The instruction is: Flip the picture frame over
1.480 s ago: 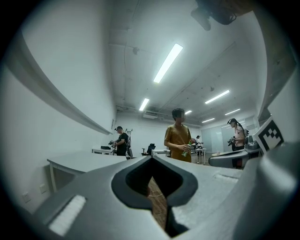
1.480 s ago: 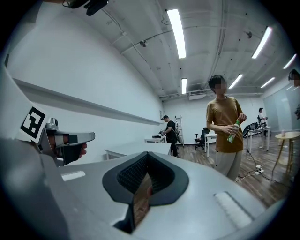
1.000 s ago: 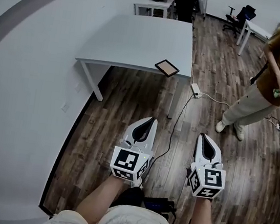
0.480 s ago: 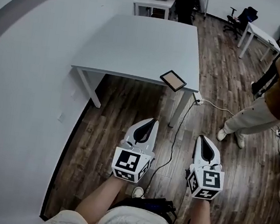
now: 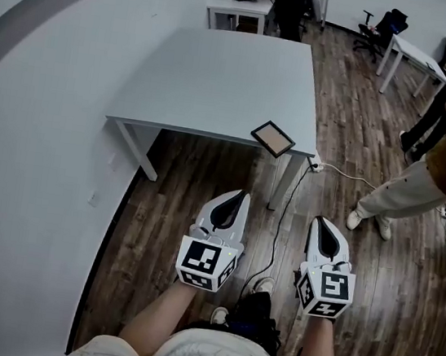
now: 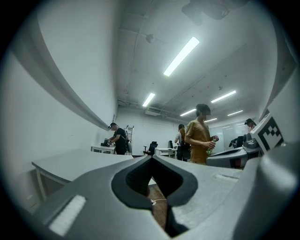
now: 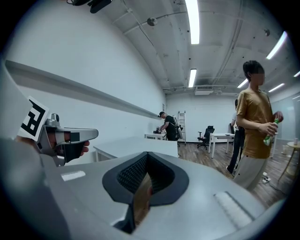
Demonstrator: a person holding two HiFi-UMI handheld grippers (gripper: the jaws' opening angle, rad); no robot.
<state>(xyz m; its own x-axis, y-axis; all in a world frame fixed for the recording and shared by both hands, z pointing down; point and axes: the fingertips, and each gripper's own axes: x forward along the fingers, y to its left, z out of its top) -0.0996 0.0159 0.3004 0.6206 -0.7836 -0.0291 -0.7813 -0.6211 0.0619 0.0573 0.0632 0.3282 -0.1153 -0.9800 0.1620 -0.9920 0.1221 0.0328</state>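
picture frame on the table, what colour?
Picture frame: black border, tan centre; head view shows it best.

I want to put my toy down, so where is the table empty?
Nearly all of the grey table is bare, from its left edge across to its far edge. Only the near right corner is taken, by the picture frame. Below that corner, a power strip lies in the way.

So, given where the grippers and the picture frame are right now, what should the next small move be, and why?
Probably bring both grippers forward toward the table's near right corner. The picture frame lies there on the table, while the left gripper and right gripper hang over the floor short of it, jaws together and empty. Opening can likely wait until they are closer.
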